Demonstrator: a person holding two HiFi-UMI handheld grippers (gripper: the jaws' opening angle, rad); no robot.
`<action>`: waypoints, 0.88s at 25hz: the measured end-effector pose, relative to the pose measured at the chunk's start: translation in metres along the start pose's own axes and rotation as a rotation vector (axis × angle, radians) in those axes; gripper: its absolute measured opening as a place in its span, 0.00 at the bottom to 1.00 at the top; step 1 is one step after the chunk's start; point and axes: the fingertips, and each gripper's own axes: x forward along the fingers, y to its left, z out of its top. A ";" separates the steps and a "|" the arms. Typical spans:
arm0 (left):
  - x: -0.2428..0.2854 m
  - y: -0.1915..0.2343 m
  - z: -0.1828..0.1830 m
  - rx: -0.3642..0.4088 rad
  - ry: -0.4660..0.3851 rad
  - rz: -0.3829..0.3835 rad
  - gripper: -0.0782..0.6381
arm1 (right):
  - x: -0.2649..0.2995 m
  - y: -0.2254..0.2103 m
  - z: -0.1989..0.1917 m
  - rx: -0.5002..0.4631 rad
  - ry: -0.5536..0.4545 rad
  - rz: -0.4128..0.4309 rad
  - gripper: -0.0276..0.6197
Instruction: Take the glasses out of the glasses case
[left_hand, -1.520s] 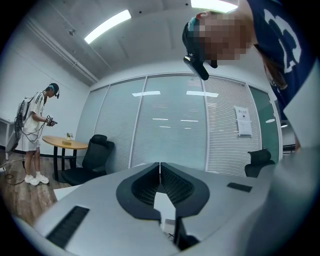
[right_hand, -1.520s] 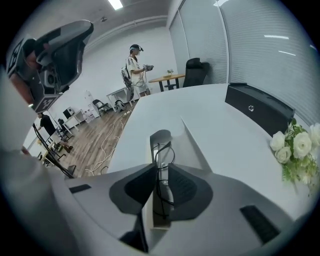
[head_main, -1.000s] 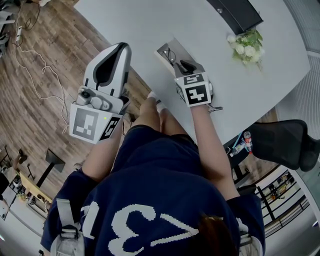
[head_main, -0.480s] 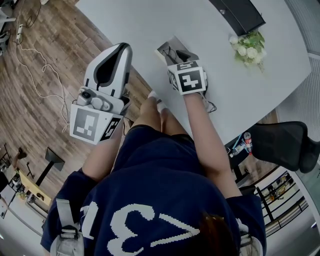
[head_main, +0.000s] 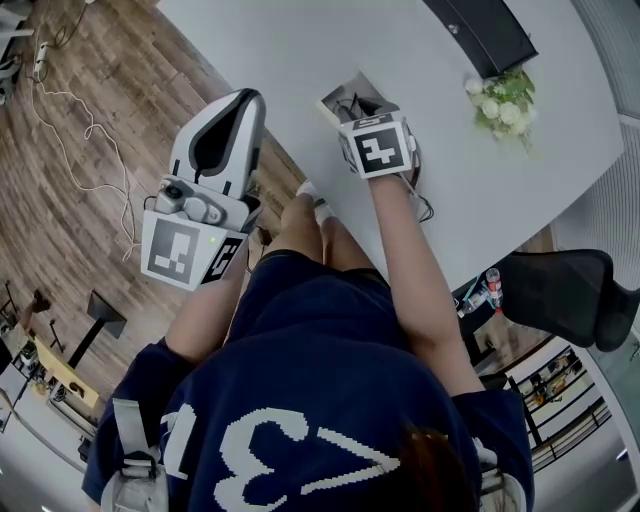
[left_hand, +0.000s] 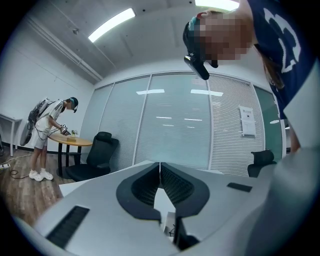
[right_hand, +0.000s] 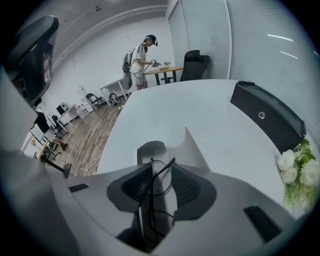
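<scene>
Right claw (right_hand: 161, 169) stands spread over the open glasses case (right_hand: 194, 150) on the white surface (right_hand: 200, 107) — jaws just narrowing, the glasses (right_hand: 156, 200) between them, inside the case. Left claw (left_hand: 160, 167) — pressed together, empty.

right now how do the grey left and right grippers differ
The left gripper has jaws together, empty; the right gripper has them apart, just closing, with thin black wire glasses between them. The left is held level off the white table; the right tilts down over the open pale case. Both carry marker cubes.
</scene>
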 end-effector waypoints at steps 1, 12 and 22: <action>0.000 0.000 0.000 0.000 -0.002 0.000 0.14 | 0.000 -0.001 -0.001 0.001 -0.001 0.002 0.25; -0.001 0.006 0.005 -0.008 -0.018 -0.001 0.14 | -0.039 -0.009 0.015 0.080 -0.218 0.038 0.12; 0.005 -0.001 0.016 -0.001 -0.036 -0.030 0.14 | -0.082 -0.011 0.035 0.172 -0.412 0.109 0.09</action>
